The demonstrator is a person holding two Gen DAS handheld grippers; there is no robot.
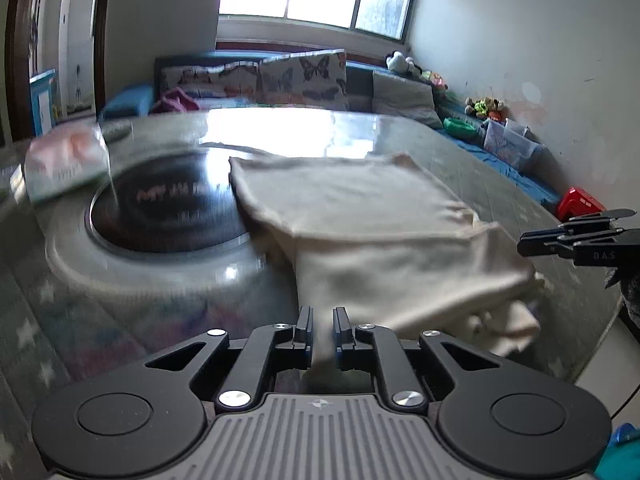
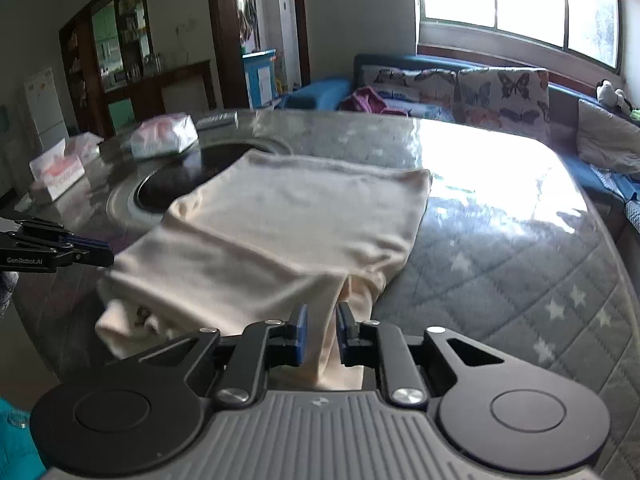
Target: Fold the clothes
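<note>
A cream garment lies partly folded on the round table, its far part flat and its near edge bunched; it also shows in the right wrist view. My left gripper is shut on the garment's near left edge, with cloth running between its fingers. My right gripper is shut on the near right edge, a fold of cloth pinched between its pads. The right gripper shows at the right edge of the left wrist view, and the left gripper at the left edge of the right wrist view.
The table has a quilted grey cover and a dark round hob partly under the garment. A tissue pack and tissue boxes stand on the far left side. A sofa with butterfly cushions is behind.
</note>
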